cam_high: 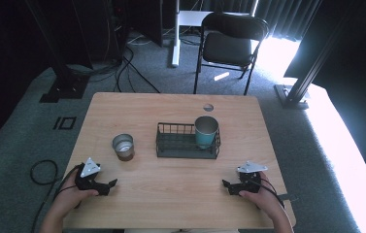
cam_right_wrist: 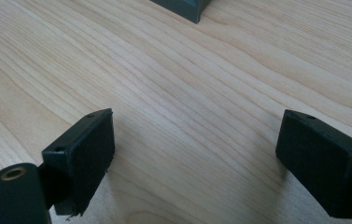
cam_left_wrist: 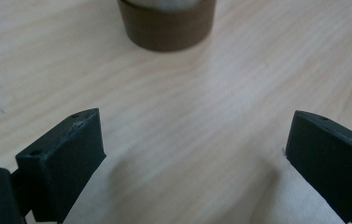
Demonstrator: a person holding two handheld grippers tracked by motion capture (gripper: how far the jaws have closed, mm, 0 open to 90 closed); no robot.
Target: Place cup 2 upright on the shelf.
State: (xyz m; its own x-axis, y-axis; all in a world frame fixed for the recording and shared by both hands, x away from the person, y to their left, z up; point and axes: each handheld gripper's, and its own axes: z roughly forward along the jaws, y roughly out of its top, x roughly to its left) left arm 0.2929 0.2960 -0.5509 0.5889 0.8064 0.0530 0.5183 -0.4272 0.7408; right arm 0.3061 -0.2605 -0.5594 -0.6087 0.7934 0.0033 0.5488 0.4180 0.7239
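Two grippers rest on the counter, each with fingers spread apart and empty. Nearest the left gripper stands the brown cup, upright, mouth up, long axis vertical, just left of the wire basket holding a teal cup. Approach level, fingers straddling its wall, then close gently; right gripper stays clear
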